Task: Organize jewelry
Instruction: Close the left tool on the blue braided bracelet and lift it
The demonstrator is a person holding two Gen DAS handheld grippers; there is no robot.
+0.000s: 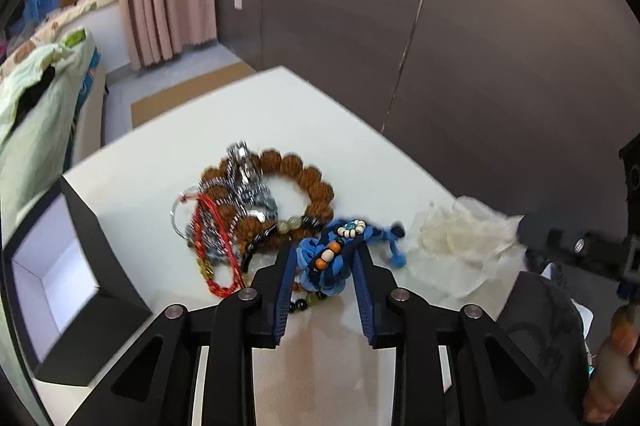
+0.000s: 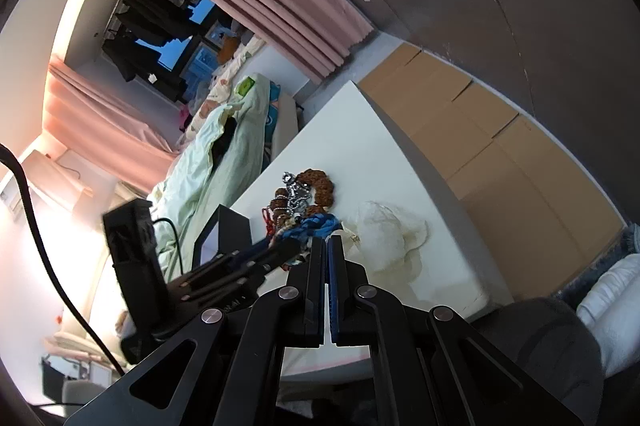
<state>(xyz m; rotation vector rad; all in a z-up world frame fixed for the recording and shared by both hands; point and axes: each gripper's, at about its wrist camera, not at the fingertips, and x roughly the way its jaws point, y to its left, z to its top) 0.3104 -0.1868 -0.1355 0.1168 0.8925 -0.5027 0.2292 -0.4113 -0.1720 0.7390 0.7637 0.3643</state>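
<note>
A heap of jewelry lies mid-table: a brown bead bracelet (image 1: 304,177), a silver chain (image 1: 244,177) and a red cord (image 1: 216,238). At its near edge is a blue braided bracelet (image 1: 324,258) with orange and white beads. My left gripper (image 1: 324,254) is shut on that bracelet, one pad against each side. From the right wrist view the same blue bracelet (image 2: 320,222) shows just past my right gripper (image 2: 328,242). That gripper is shut with nothing in it, above the table's near part.
An open black box (image 1: 56,266) with a white lining stands at the left of the white table (image 1: 280,105). A sheer white pouch (image 1: 460,230) lies right of the heap. A hand (image 1: 616,346) and dark cloth (image 1: 536,326) sit at the lower right. Cardboard (image 2: 480,129) lines the far wall.
</note>
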